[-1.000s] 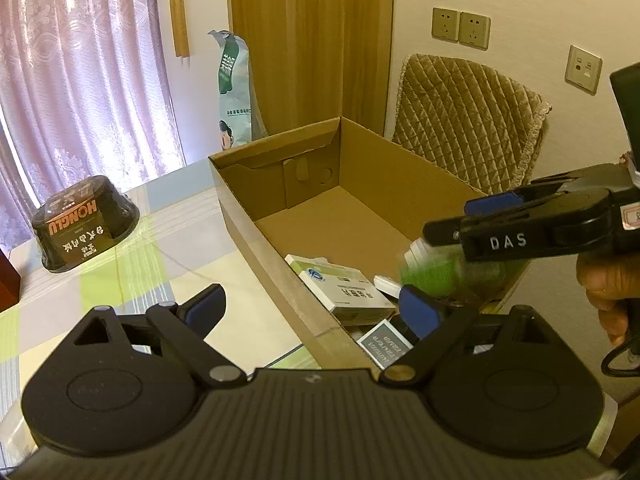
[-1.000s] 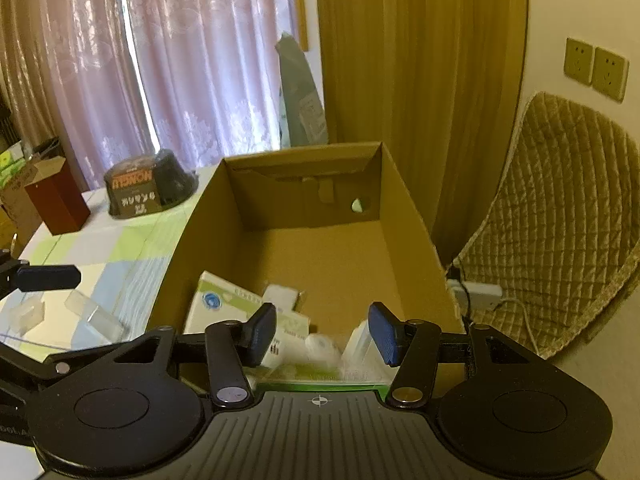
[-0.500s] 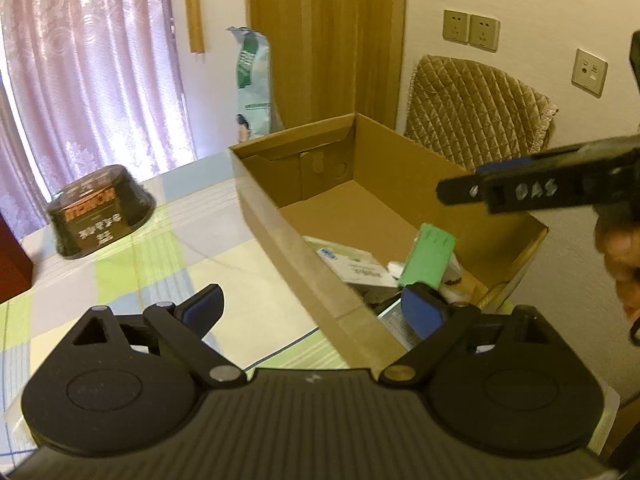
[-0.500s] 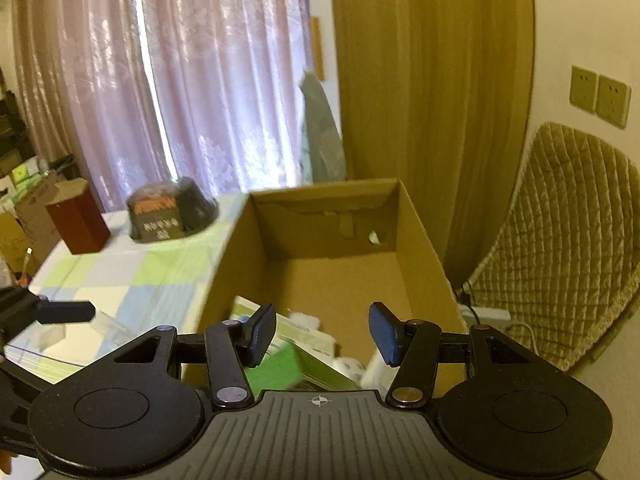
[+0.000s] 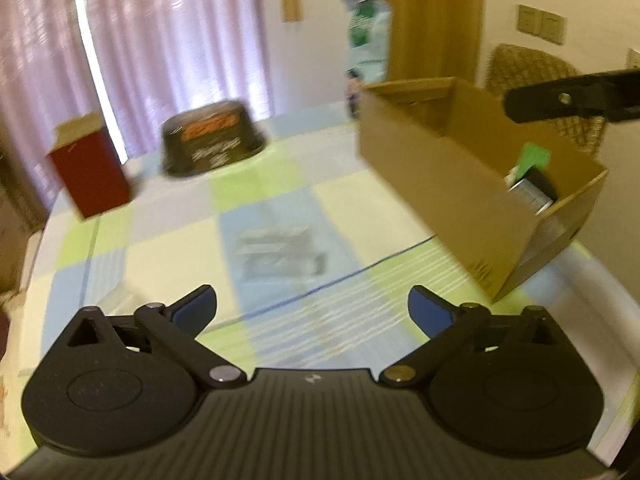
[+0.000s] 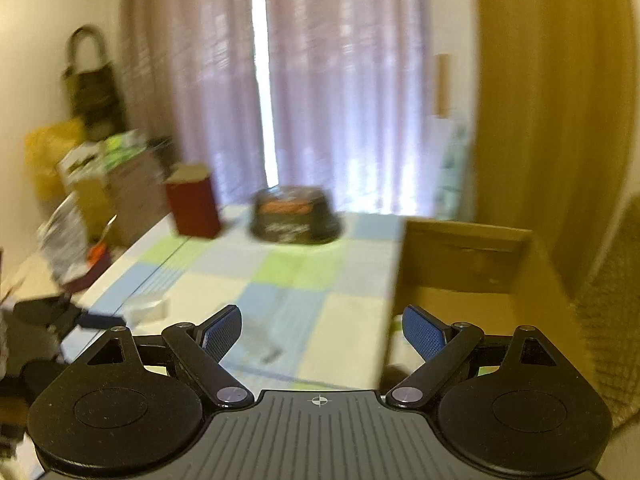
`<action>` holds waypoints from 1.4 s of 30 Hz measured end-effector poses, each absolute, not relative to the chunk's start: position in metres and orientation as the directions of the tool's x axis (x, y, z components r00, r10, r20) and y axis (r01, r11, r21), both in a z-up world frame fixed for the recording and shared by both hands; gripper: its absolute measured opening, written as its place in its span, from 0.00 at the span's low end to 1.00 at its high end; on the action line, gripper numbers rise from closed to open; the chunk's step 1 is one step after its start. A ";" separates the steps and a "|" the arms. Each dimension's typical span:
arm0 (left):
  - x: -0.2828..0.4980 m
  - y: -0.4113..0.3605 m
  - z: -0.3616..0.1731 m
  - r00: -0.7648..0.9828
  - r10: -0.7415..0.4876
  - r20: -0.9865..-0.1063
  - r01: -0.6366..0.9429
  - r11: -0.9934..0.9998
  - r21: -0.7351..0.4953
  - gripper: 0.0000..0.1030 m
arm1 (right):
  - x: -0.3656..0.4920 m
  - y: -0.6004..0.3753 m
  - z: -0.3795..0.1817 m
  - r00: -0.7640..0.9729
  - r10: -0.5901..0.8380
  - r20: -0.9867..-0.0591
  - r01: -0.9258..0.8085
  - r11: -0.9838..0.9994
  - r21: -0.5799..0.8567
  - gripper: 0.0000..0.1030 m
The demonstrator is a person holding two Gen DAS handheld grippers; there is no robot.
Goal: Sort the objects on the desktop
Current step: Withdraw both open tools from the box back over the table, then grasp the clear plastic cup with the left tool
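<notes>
Both the left gripper (image 5: 311, 307) and the right gripper (image 6: 321, 327) stand wide apart, holding nothing, above the checked tablecloth (image 5: 260, 184). At right of frame, the cardboard box (image 5: 448, 184) serves as collecting bin, already containing a green item (image 5: 534, 157); a clear plastic piece (image 5: 280, 256) lies at centre, outside it.

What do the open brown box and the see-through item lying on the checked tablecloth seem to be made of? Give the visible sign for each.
Brown box: probably corrugated cardboard, matte; plain tan walls with folded flaps. See-through item: likely clear plastic, glossy; the cloth's checks show through, though blur hides detail.
</notes>
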State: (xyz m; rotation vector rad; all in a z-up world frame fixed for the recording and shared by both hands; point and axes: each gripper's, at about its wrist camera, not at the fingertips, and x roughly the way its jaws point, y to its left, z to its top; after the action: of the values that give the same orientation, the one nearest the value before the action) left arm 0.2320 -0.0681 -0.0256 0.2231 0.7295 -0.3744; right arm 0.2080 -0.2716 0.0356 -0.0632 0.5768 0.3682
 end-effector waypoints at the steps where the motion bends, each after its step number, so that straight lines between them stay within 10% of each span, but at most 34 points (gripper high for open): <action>1: 0.232 -0.060 -0.029 0.684 -0.242 -0.688 0.396 0.915 0.072 0.99 | 0.209 -0.262 0.032 0.763 0.334 -0.554 -0.384 0.923 0.028 0.87; 28: 0.327 0.059 -0.100 0.724 -0.098 -0.683 0.440 0.829 0.346 0.99 | 0.317 -0.169 -0.088 0.611 0.323 -0.722 -0.563 0.819 -0.110 0.87; 42: 0.379 0.083 -0.124 0.626 -0.148 -0.765 0.448 0.872 0.198 0.87 | 0.352 -0.167 -0.119 0.609 0.300 -0.734 -0.514 0.854 -0.078 0.87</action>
State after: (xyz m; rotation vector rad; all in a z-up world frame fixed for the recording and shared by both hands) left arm 0.3786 0.0833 -0.1241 0.3921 0.8287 -0.3517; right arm 0.3525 -0.1672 -0.1191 -0.2949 0.7854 0.4779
